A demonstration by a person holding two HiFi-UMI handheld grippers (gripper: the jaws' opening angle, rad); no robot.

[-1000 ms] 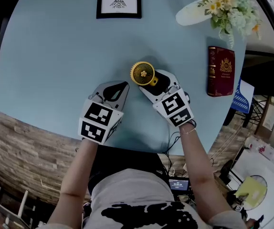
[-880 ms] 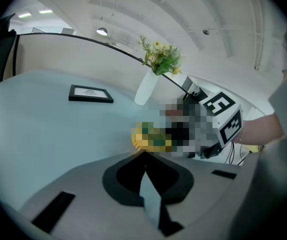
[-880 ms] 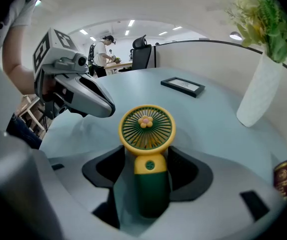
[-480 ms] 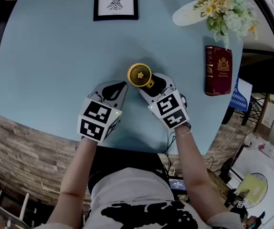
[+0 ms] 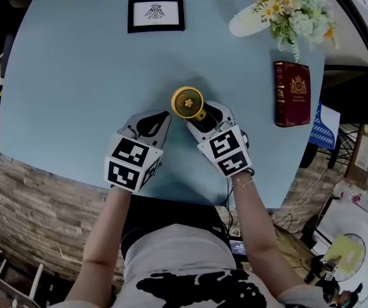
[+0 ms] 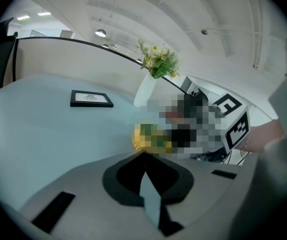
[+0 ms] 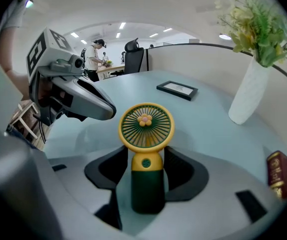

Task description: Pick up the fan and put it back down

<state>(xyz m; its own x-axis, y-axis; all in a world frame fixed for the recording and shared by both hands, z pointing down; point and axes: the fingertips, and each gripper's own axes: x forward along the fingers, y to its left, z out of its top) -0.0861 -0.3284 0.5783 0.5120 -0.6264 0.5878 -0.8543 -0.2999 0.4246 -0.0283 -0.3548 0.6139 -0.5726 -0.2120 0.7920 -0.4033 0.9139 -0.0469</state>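
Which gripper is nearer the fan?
Right. The right gripper has just been closing its jaws around the handle of the fan; the left gripper sits just left of it, jaws together.

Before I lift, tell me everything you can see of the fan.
The yellow-and-green handheld fan looks plastic: a round yellow-rimmed grille with green spokes and a flower hub, a yellow neck with a button, a dark green handle. It stands upright on the pale blue table, between the right tool's jaws, which have just been closing; their pads look pressed on its neck.

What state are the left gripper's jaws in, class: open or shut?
Shut: the left gripper has its pads meeting at the tips, nothing between them.
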